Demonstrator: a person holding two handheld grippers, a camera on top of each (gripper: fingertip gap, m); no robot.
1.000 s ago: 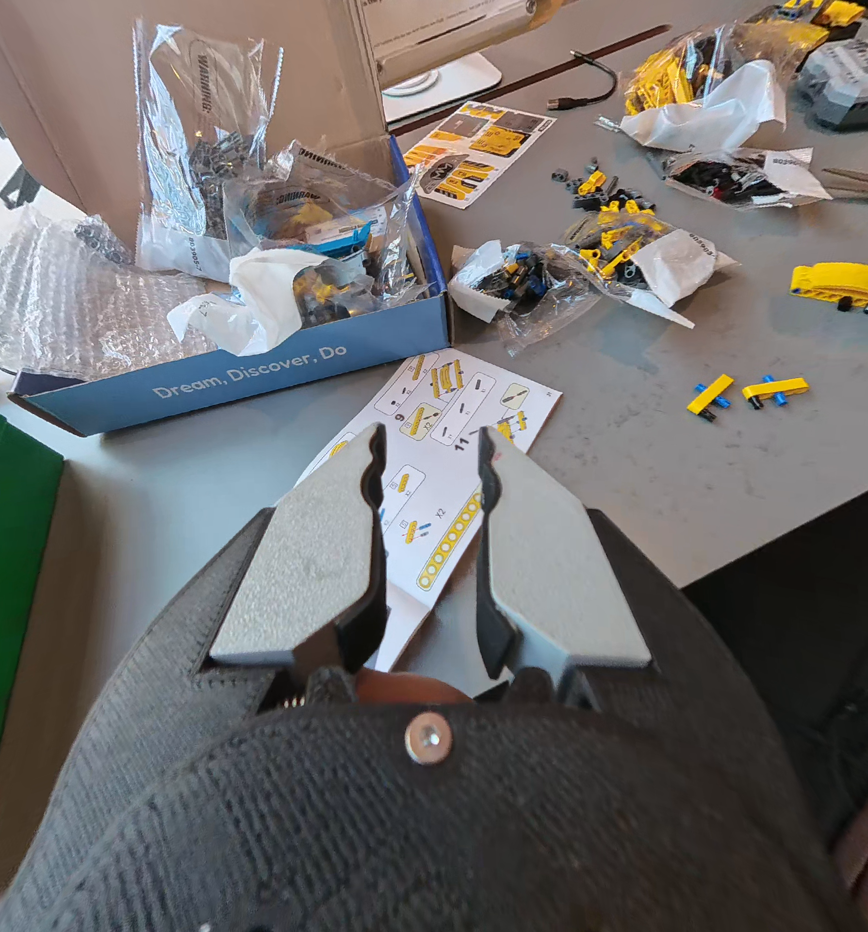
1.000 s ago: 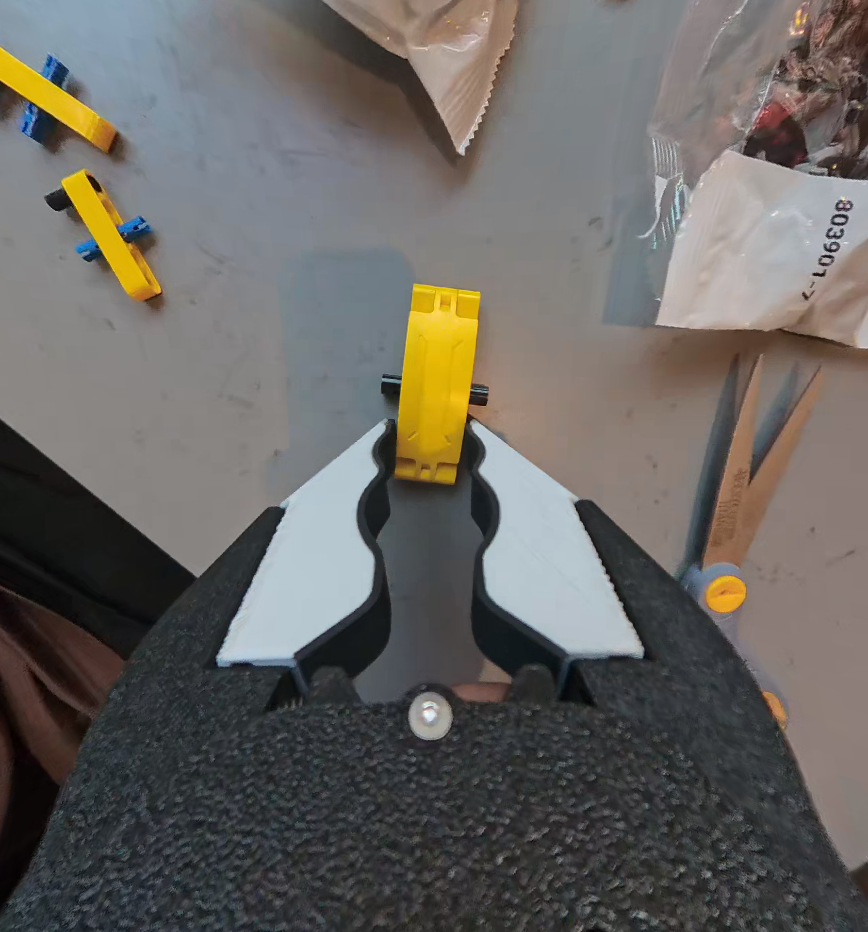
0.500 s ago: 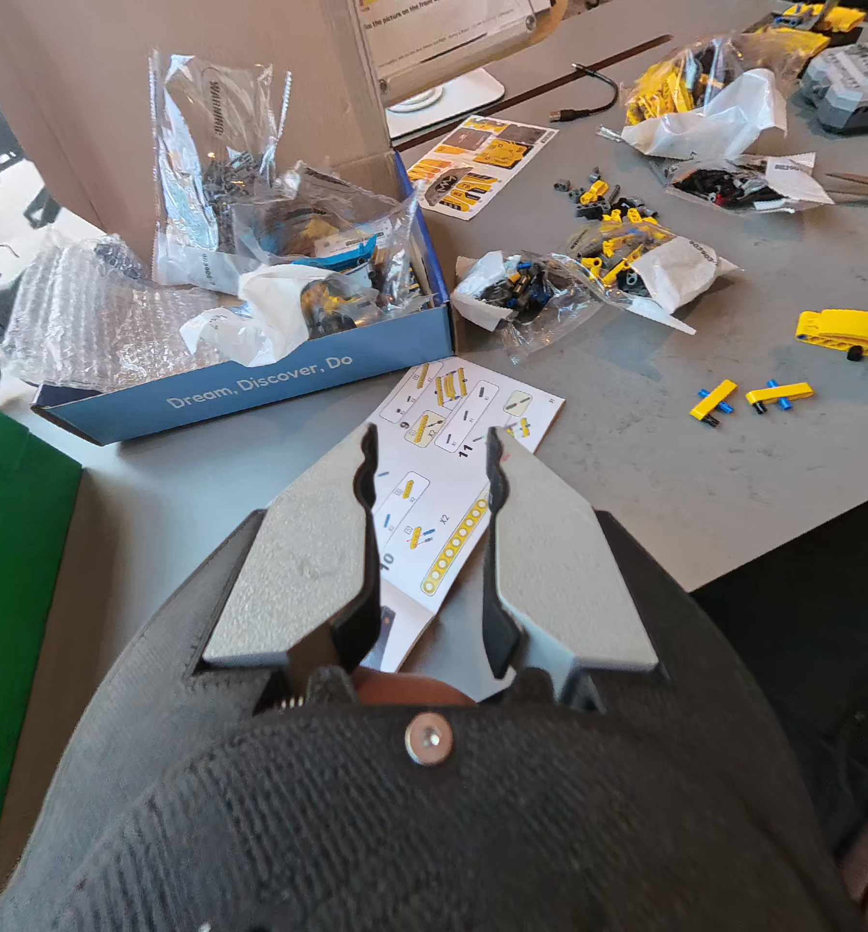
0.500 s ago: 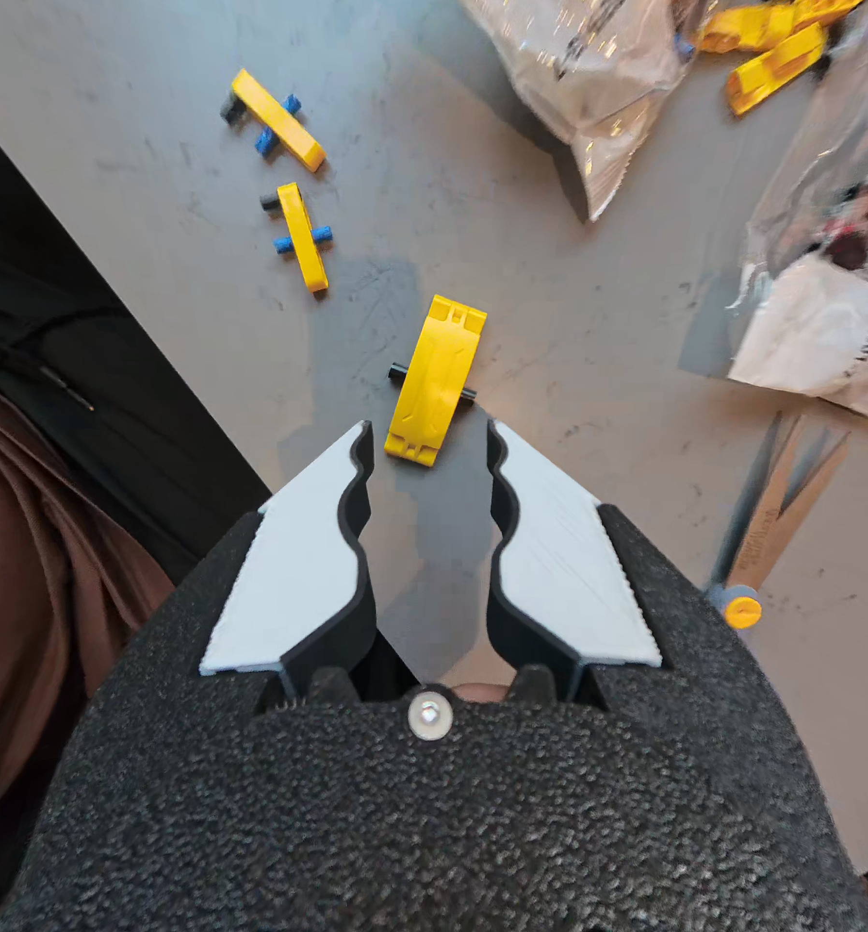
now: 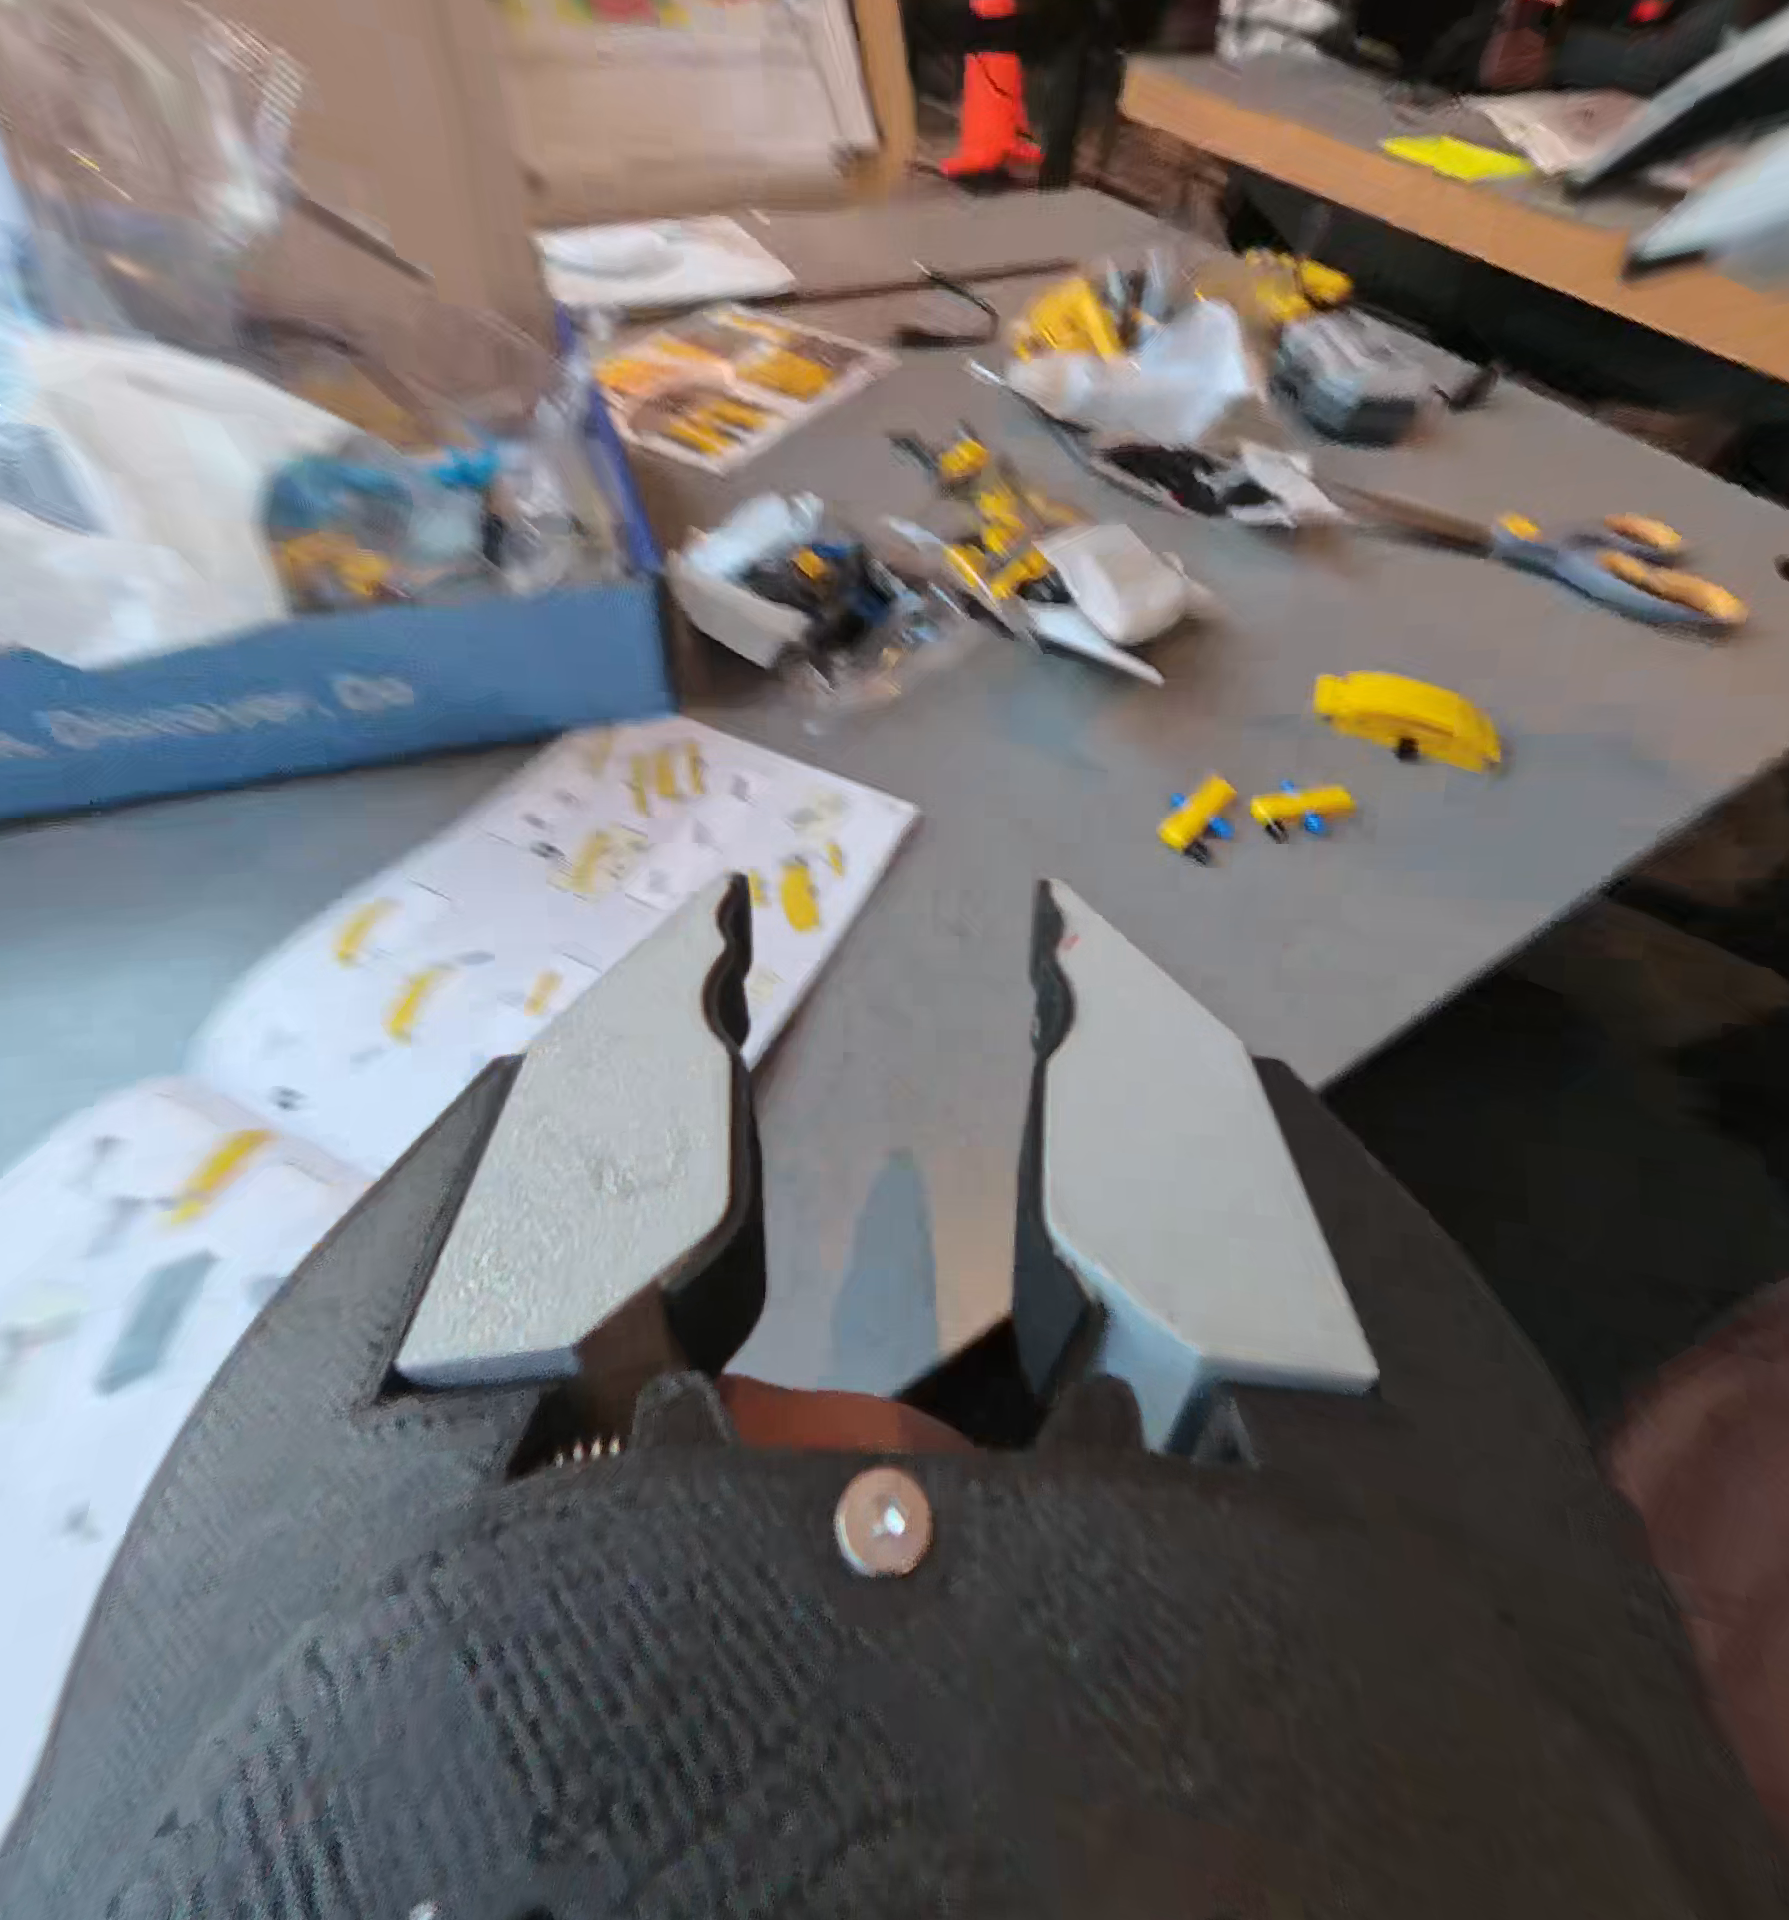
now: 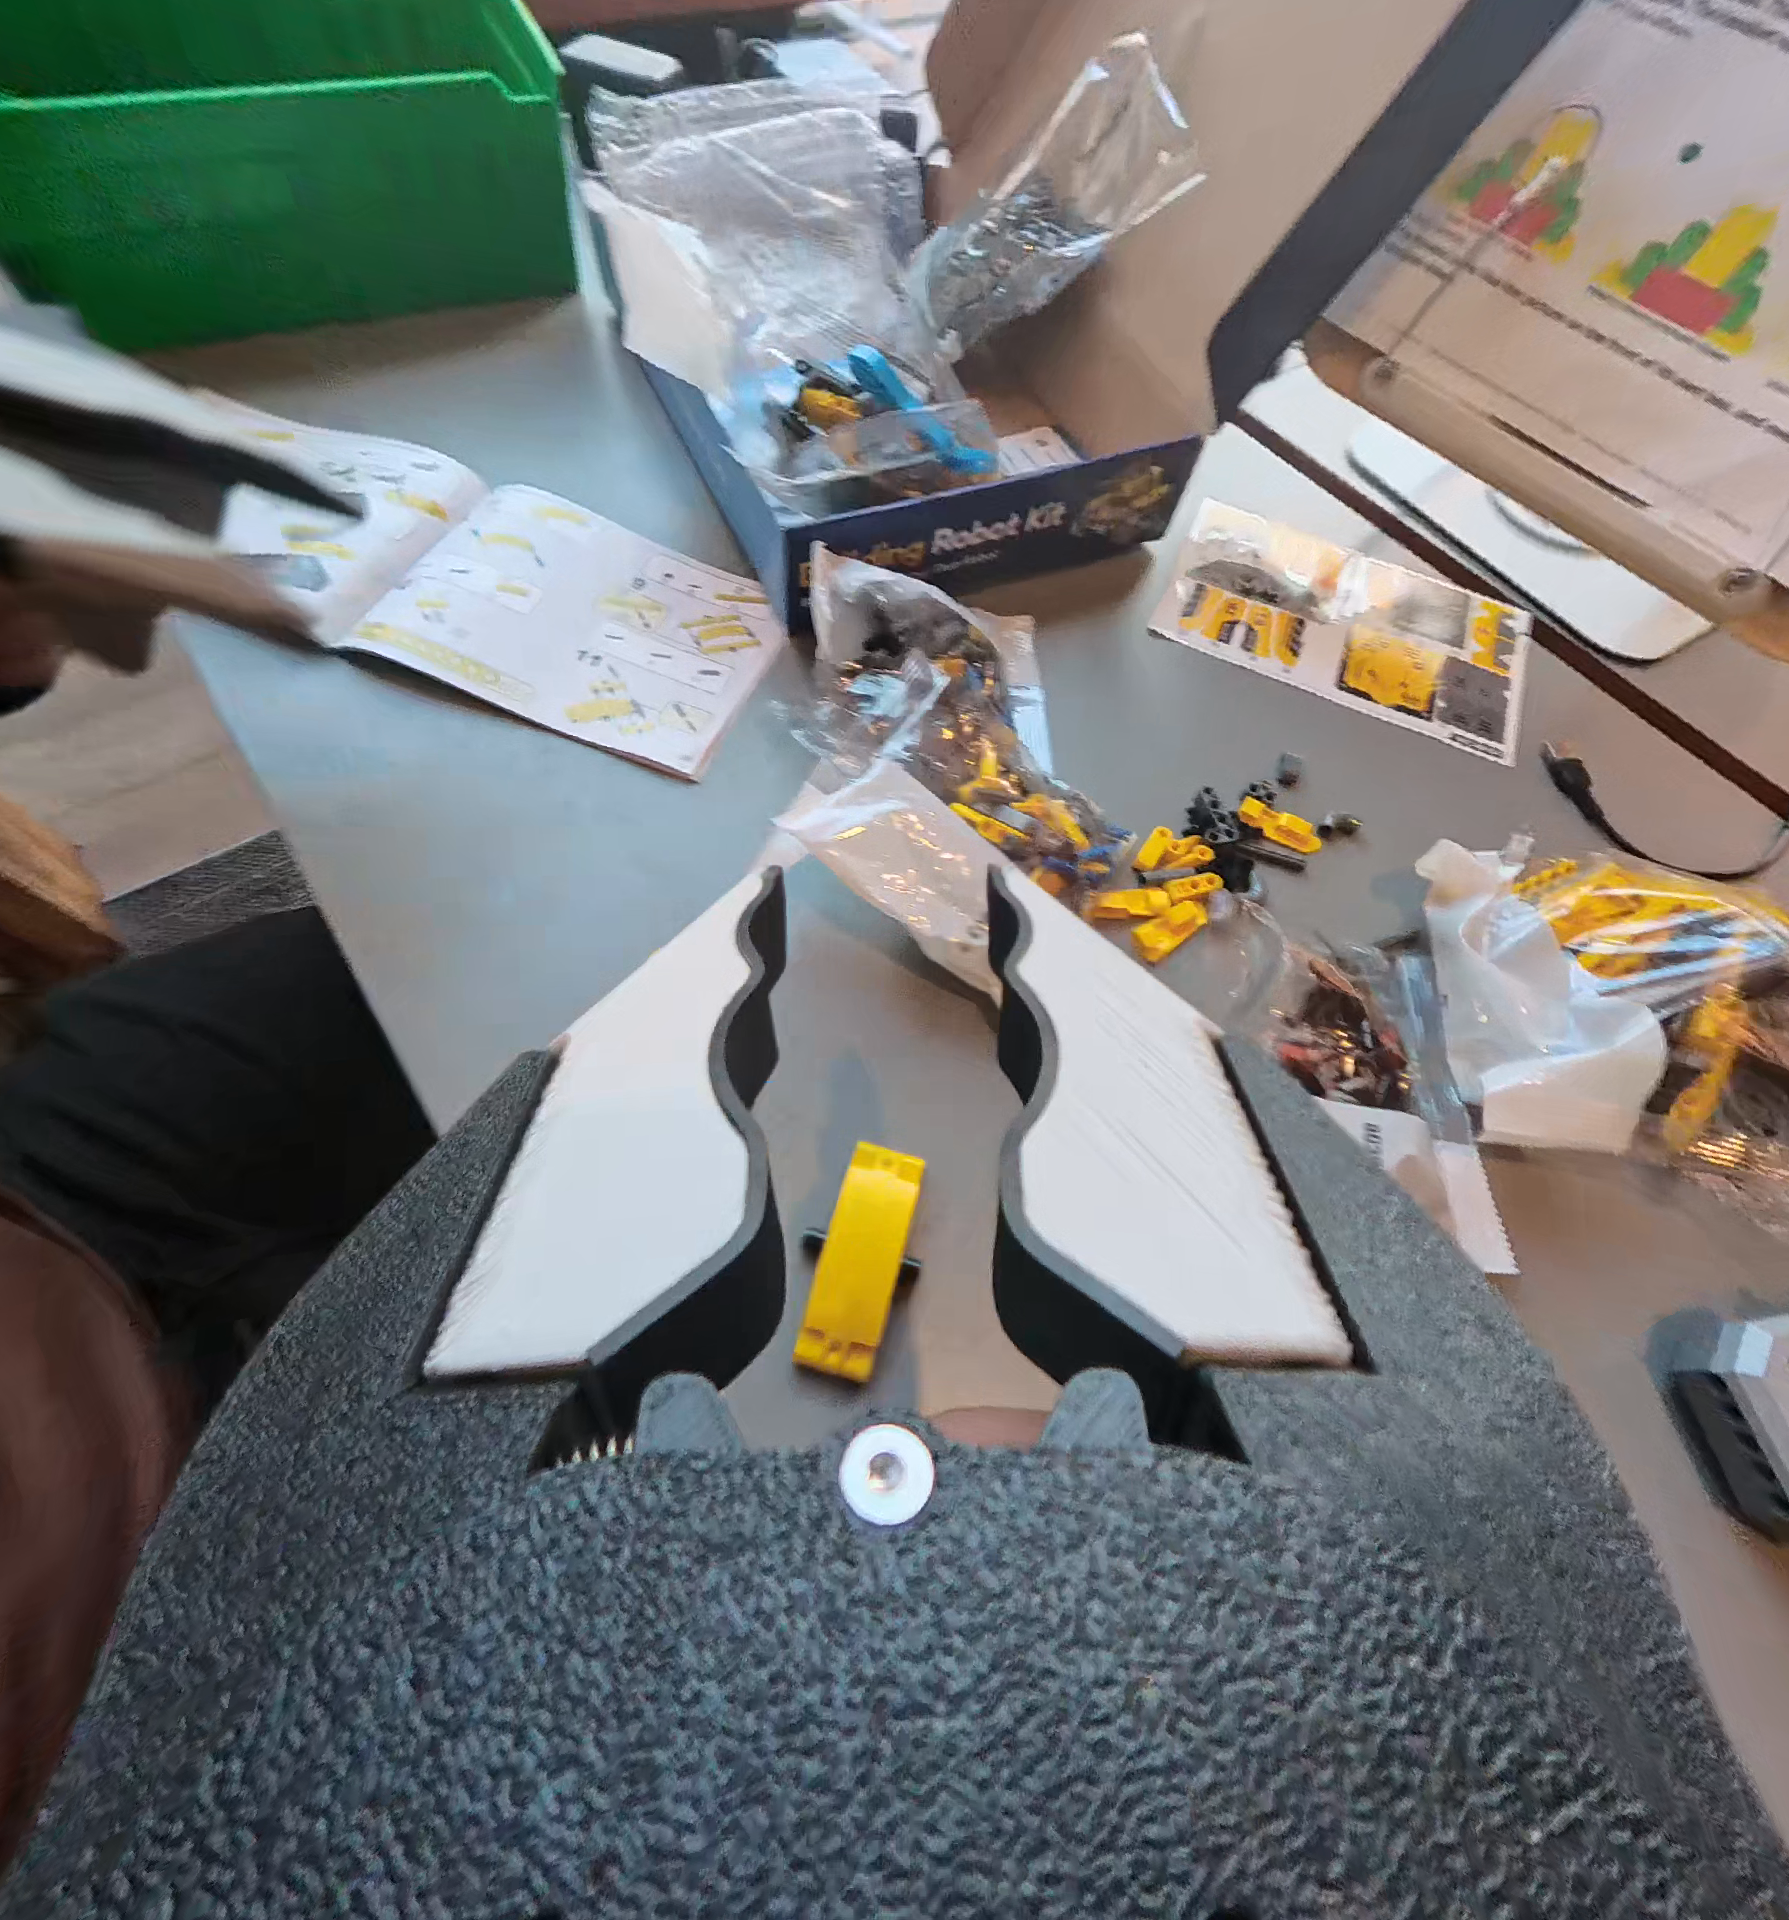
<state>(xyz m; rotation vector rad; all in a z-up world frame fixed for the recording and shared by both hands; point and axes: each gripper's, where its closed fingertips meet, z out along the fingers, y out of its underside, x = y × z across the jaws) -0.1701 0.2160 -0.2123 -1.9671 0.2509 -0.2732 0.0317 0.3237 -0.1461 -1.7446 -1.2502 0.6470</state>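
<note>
Grey table [image 6: 516, 862] cluttered: blue box [image 6: 973, 530], open booklet [image 6: 557, 613], bags of parts. Right gripper [image 6: 885, 904] spread, empty, hovering above curved yellow piece [image 6: 859, 1257] lying flat near front edge, seen between the jaws, untouched. Probably light, rigid, slick plastic; pinch long sides, clear of black pin. Left gripper [image 5: 890, 904] spread, empty, over bare table beside booklet.

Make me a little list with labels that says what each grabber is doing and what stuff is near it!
left gripper: open, empty, above grey table
near left: instruction booklet
right gripper: open, empty
near right: curved yellow piece lying on table, seen between the fingers
ahead: bags of parts, loose yellow pieces
farther: blue box, green bin
</note>
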